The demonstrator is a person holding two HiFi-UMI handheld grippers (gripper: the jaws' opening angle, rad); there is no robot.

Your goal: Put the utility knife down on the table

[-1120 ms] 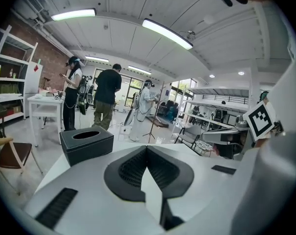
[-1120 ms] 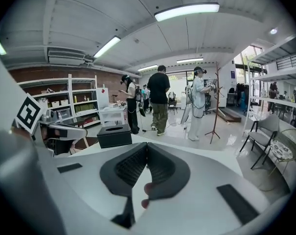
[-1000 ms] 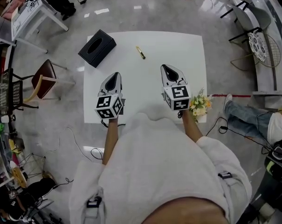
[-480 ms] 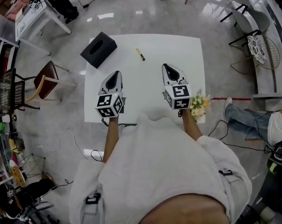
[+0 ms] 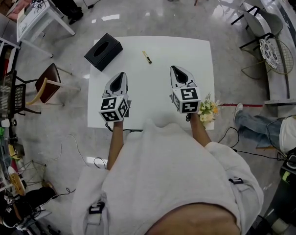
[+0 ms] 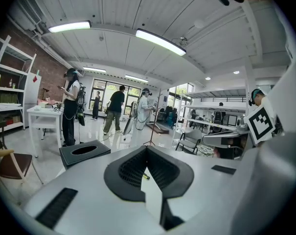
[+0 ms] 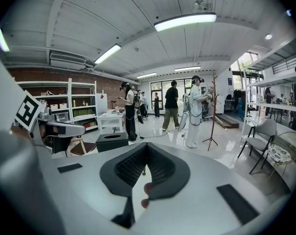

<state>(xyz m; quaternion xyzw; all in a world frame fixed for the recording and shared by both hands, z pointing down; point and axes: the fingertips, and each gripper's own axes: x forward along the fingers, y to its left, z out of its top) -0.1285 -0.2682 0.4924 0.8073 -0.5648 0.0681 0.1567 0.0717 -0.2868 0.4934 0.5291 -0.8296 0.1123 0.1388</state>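
Note:
The utility knife (image 5: 147, 57), a short yellow and black stick, lies flat on the white table (image 5: 196, 53) near its far edge. It also shows as a small yellow sliver beyond the jaws in the left gripper view (image 6: 145, 176) and the right gripper view (image 7: 144, 171). My left gripper (image 5: 119, 76) hovers over the near left of the table, shut and holding nothing. My right gripper (image 5: 175, 70) hovers over the near right, also shut and holding nothing. Both point toward the far edge, and the knife lies well ahead of them, between their lines.
A black tissue box (image 5: 103, 51) sits on the far left corner of the table. A small bunch of flowers (image 5: 208, 109) stands at the near right edge beside my right hand. A chair (image 5: 46, 84) stands left of the table. Several people stand in the room beyond.

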